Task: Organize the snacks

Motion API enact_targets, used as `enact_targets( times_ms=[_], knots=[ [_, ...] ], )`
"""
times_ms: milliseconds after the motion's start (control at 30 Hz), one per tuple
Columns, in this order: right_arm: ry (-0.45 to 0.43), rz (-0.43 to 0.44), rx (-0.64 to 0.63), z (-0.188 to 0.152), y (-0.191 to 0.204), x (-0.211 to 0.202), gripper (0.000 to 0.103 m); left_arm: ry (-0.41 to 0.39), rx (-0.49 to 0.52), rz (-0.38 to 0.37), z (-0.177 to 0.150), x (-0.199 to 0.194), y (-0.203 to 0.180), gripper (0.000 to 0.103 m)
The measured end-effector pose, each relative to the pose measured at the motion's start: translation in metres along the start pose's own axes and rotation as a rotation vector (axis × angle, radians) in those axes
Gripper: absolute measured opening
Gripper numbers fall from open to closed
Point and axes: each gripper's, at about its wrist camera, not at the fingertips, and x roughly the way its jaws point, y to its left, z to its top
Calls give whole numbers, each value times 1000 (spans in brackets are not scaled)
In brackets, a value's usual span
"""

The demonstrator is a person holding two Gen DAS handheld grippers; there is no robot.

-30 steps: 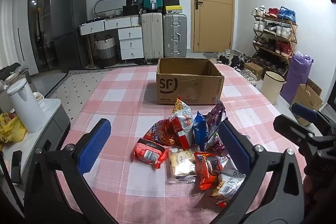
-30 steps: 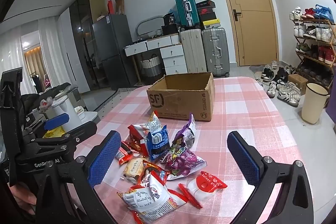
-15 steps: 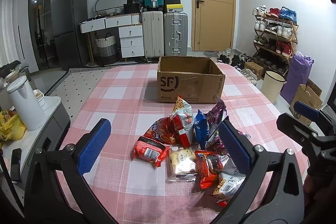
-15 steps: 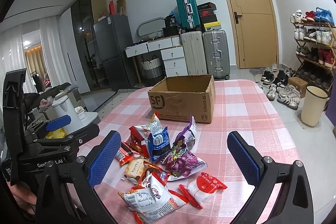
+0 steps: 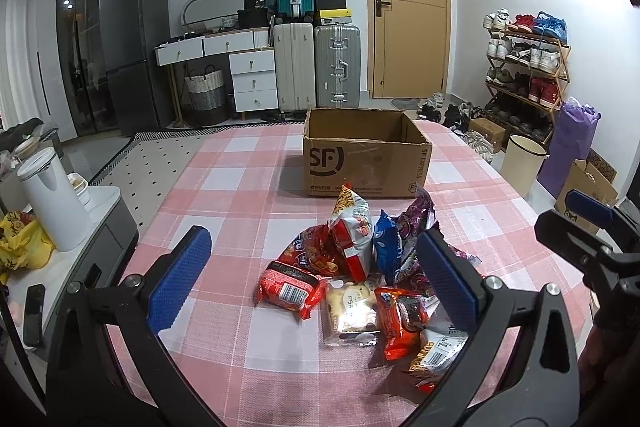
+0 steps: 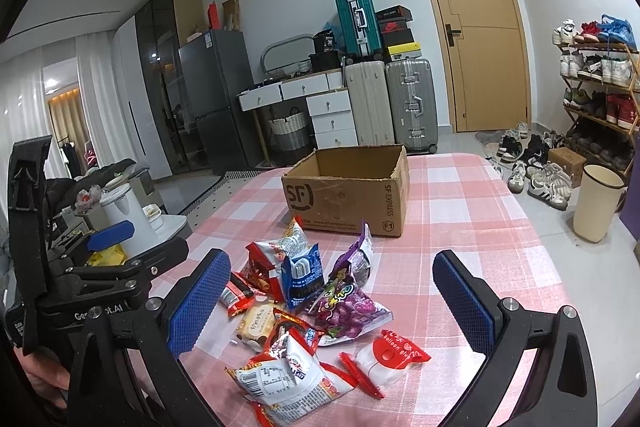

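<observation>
Both claws hang spread and empty, left claw (image 5: 312, 275) and right claw (image 6: 326, 301), low in each frame above the snack pile (image 5: 360, 275) at centre. Behind it sits the cardboard box (image 5: 366, 155). Overlapping slick packets could slip or drag neighbours off the table (image 5: 224, 187).

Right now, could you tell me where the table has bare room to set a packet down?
Bare cloth lies left of the snack pile and left of the cardboard box; also right of the pile toward the table edge. Between pile and box it is crowded.
</observation>
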Motion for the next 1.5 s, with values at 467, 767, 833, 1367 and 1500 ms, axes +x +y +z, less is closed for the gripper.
enact_targets(
  times_ms=[467, 767, 833, 1367, 1500],
  knots=[
    [-3, -1, -9, -2, 2, 1, 103, 16, 5, 16, -1, 1, 0, 102],
    [0, 1, -12, -3, 3, 1, 103, 16, 5, 17, 0, 1, 0, 102],
    [0, 5, -14, -4, 4, 1, 103, 16, 5, 15, 0, 1, 0, 102],
    [21, 49, -28, -12, 8, 2, 103, 24, 10, 6, -3, 3, -3, 102],
    [38, 74, -42, -20, 9, 3, 103, 29, 6, 1, -5, 5, -2, 102]
  ],
)
